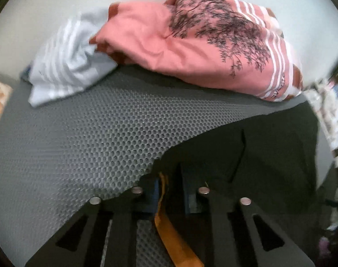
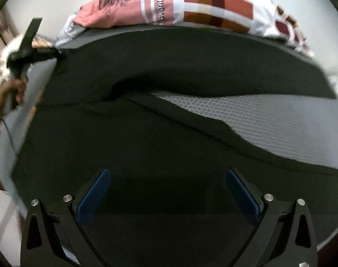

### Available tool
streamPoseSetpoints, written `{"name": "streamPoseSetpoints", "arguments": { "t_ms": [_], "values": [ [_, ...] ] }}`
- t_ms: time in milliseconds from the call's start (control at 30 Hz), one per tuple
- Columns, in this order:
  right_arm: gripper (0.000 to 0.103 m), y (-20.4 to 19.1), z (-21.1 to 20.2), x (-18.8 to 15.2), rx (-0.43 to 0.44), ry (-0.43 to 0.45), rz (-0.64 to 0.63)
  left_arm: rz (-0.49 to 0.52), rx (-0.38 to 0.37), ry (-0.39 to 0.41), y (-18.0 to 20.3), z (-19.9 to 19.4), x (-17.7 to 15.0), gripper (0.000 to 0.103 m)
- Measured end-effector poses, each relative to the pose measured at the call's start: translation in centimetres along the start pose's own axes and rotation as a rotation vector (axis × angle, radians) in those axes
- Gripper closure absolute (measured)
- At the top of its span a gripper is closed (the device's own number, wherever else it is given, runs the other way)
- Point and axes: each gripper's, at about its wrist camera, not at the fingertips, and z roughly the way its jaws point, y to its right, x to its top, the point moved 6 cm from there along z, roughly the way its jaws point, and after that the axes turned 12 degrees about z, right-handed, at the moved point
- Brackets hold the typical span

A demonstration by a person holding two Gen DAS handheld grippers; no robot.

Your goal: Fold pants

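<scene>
pants (image 2: pixel 146 144): dark, smooth cloth | mat (image 1: pixel 91 138): grey honeycomb | left tongs (image 1: pixel 171 191): closed on pants

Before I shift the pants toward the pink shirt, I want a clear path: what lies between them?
In the left wrist view only bare grey mat lies between the dark pants and the pink shirt; nothing else sits on that stretch.
</scene>
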Motion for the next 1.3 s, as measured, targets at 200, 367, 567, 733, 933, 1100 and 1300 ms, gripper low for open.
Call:
{"name": "streamPoseSetpoints", "arguments": {
  "t_ms": [200,367,567,733,933,1100,1300],
  "values": [
    [0.001,1.3,-0.7,4.8,0.422,-0.055,0.260,0.059,0.074,0.198,4.7,-6.7,-0.5,0.093],
    [0.001,3.6,1.0,12.0,0.713,-0.105,0.531,0.120,0.049,0.400,10.7,-14.1,-2.9,0.092],
    [0.001,4.5,3.1,17.8,0.808,-0.125,0.646,0.150,0.024,0.414,16.5,-16.9,-7.7,0.092],
    [0.071,4.4,6.6,19.6,0.744,-0.186,0.677,0.110,-0.010,0.373,18.7,-16.7,-9.8,0.092],
    [0.096,4.0,6.8,19.0,0.737,-0.162,0.616,0.045,-0.030,0.309,18.0,-15.8,-11.1,0.091],
    [0.096,2.4,2.3,14.9,0.711,-0.067,0.502,-0.004,-0.016,0.271,16.9,-16.9,-13.0,0.089],
    [0.097,2.6,-1.2,5.6,0.704,-0.084,0.467,-0.027,0.013,0.196,17.1,-18.1,-17.4,0.089]
  ]
}}
